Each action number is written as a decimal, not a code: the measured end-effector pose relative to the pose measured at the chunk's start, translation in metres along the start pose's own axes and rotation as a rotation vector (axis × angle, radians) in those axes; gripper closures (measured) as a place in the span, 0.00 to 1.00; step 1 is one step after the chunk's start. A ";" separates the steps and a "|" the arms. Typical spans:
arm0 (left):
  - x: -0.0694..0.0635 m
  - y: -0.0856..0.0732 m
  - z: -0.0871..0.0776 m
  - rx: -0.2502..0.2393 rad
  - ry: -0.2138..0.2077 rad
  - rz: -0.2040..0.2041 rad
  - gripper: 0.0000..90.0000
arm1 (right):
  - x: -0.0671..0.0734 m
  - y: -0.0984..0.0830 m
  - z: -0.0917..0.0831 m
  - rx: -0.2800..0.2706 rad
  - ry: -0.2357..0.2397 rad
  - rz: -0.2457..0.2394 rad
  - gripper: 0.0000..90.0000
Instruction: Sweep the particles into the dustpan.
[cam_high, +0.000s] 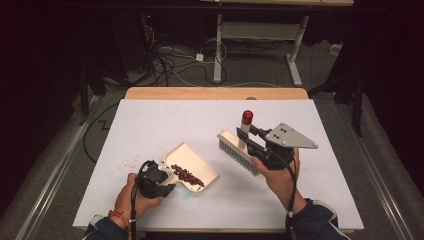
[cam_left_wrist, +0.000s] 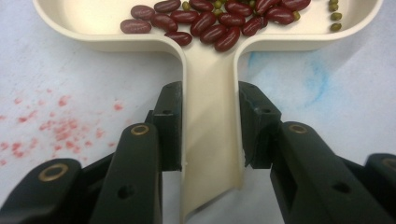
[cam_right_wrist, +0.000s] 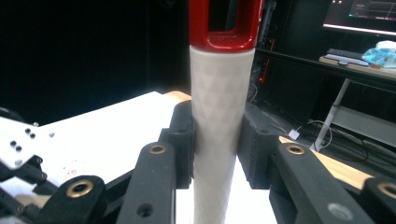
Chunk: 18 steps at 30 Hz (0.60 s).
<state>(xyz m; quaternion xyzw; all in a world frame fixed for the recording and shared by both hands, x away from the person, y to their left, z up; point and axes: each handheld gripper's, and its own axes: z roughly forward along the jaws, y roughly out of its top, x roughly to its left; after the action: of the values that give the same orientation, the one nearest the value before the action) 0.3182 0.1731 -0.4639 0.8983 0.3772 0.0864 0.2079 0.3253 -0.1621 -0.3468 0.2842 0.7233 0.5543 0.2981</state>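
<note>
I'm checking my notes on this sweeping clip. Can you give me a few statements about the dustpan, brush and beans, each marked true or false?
1. The left gripper is shut on the dustpan handle. True.
2. The dustpan is empty. False: red beans and a few green ones lie in it.
3. The right gripper holds the brush by its handle. True.
4. The brush bristles rest inside the dustpan. False: the brush is apart from it, to its right.
5. The brush handle has a red end. True.

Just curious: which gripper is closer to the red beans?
Left. The left gripper clamps the dustpan handle right beside the beans; the right gripper holds the brush off to their right.
</note>
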 end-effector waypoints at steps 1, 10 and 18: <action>0.001 -0.001 -0.001 -0.002 0.001 -0.004 0.70 | 0.000 0.000 0.000 0.000 0.000 0.000 0.77; 0.013 -0.013 -0.005 -0.017 0.031 -0.037 0.70 | -0.019 -0.014 -0.041 0.033 0.052 0.020 0.77; 0.026 -0.024 -0.010 -0.036 0.046 -0.075 0.70 | -0.038 -0.026 -0.069 0.056 0.084 0.039 0.77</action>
<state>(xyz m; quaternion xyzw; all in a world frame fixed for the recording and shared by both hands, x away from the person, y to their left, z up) 0.3178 0.2096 -0.4656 0.8775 0.4135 0.1062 0.2185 0.2973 -0.2399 -0.3531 0.2828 0.7448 0.5510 0.2484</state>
